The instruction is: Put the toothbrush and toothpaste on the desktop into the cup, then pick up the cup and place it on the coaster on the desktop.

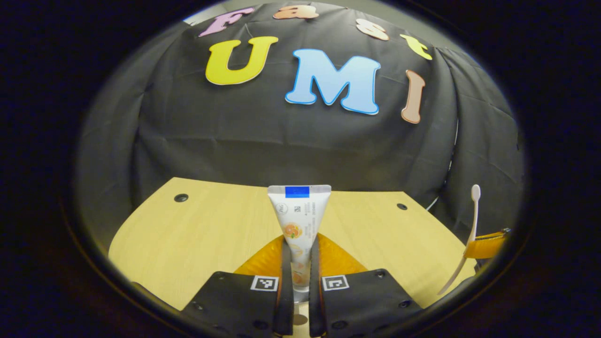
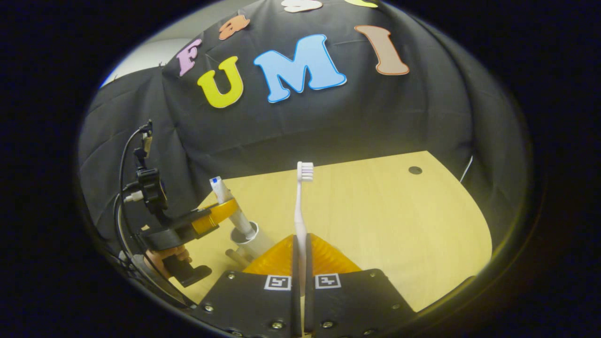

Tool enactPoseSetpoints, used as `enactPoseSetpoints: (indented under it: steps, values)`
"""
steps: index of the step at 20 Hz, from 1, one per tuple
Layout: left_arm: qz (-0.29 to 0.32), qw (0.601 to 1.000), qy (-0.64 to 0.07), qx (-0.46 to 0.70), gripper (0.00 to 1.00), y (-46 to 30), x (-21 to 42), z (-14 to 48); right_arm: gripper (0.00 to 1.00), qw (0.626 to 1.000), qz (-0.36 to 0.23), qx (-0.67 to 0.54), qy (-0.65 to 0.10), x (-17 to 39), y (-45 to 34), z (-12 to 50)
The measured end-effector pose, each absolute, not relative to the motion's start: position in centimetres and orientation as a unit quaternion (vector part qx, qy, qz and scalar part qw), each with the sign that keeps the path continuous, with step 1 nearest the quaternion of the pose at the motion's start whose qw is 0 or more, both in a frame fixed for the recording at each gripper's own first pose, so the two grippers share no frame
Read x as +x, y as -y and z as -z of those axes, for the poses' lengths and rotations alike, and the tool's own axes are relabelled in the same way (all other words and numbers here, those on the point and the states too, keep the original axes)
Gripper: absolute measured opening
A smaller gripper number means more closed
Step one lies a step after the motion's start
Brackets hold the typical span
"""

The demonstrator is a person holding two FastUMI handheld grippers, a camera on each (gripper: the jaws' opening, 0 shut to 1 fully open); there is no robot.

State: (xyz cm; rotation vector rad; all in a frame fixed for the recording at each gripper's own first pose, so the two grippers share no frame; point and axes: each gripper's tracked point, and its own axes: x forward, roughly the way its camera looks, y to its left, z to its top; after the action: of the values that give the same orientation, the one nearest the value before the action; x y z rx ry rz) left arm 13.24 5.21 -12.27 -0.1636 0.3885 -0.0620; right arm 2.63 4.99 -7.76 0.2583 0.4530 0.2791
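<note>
My left gripper is shut on a white toothpaste tube with an orange picture, held upright with its flat crimped end up. In the right gripper view the same tube leans over a white cup on the desk, its lower end at the cup's rim. The left gripper clamps it there with orange fingers. My right gripper is shut on a pale pink toothbrush, bristles up, above the desk. In the left gripper view this toothbrush stands in the right gripper at the far right.
The light wooden desk has small round dark holes near its back corners, and black cloth hangs behind it. A hand holds the left gripper's handle, with cables rising from it. A small brown thing lies beside the cup.
</note>
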Motion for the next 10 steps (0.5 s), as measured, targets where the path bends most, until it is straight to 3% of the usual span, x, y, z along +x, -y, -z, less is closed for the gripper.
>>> enactPoseSetpoints:
  steps: [10]
  values:
    - [0.028,0.962,-0.261,-0.078,0.27,-5.5,13.7,16.0,0.04,0.956,-0.127,0.143,-0.221,3.4,-4.7,7.8]
